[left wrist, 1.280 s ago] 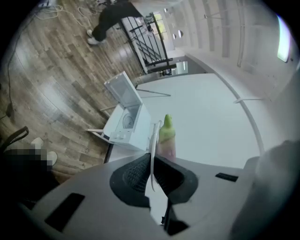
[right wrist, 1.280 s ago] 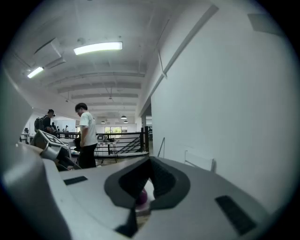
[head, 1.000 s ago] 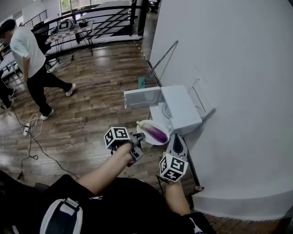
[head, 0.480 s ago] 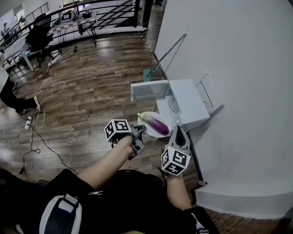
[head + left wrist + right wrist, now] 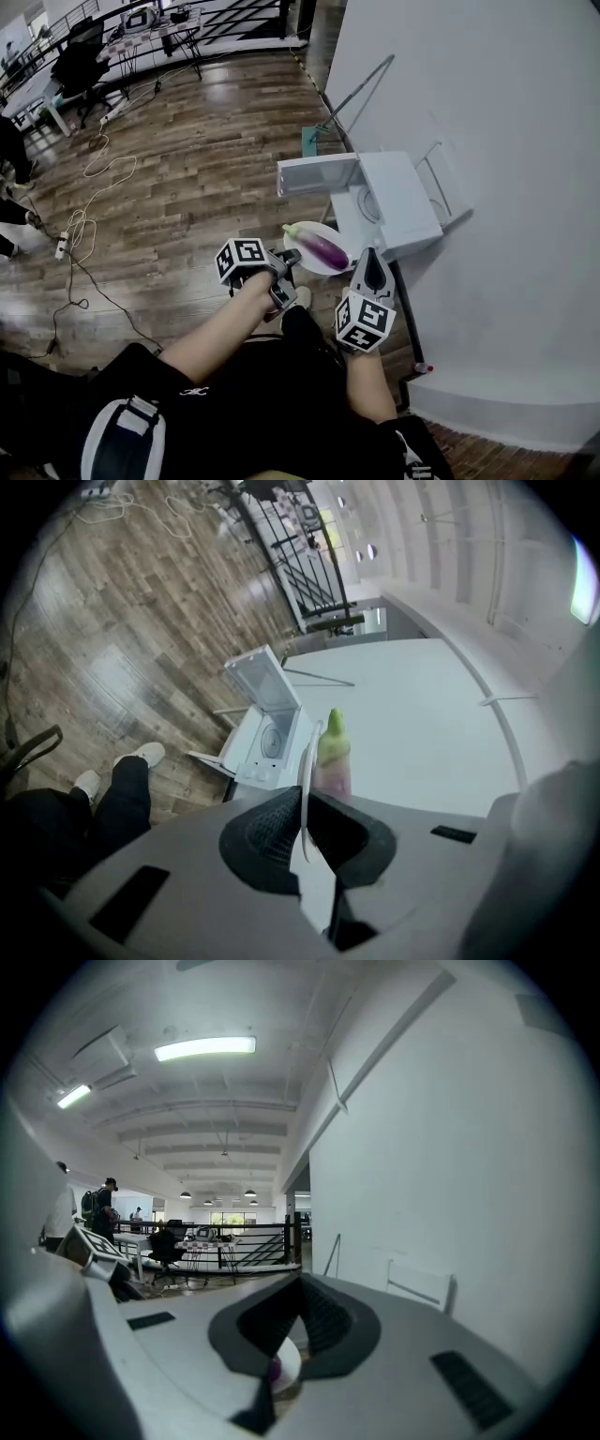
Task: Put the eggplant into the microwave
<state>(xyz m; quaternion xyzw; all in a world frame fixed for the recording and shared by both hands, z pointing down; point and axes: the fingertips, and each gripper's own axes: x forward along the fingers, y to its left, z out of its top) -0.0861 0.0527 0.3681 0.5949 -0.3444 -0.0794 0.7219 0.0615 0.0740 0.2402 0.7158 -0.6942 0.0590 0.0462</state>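
A purple eggplant (image 5: 322,249) with a green stem lies on a white plate (image 5: 302,262) that both grippers carry in the air. My left gripper (image 5: 289,257) is shut on the plate's left rim; in the left gripper view the thin rim (image 5: 305,761) sits pinched between the pads of the left gripper (image 5: 302,803), with the eggplant (image 5: 332,757) beyond. My right gripper (image 5: 369,259) holds the right rim, and in the right gripper view the plate (image 5: 284,1358) shows between the jaws of the right gripper (image 5: 298,1286). The white microwave (image 5: 398,202) stands just past the plate with its door (image 5: 317,175) swung open.
A white folding chair (image 5: 445,183) leans on the wall behind the microwave. A long pole (image 5: 364,89) and a green dustpan (image 5: 313,141) stand farther along the wall. Cables (image 5: 80,225) lie on the wooden floor at left. A railing, tables and chairs are at the back.
Both grippers and the plate have shifted up and right in the picture, still holding it. The person walking at left has almost left the view. A leg and shoe now show under the arms.
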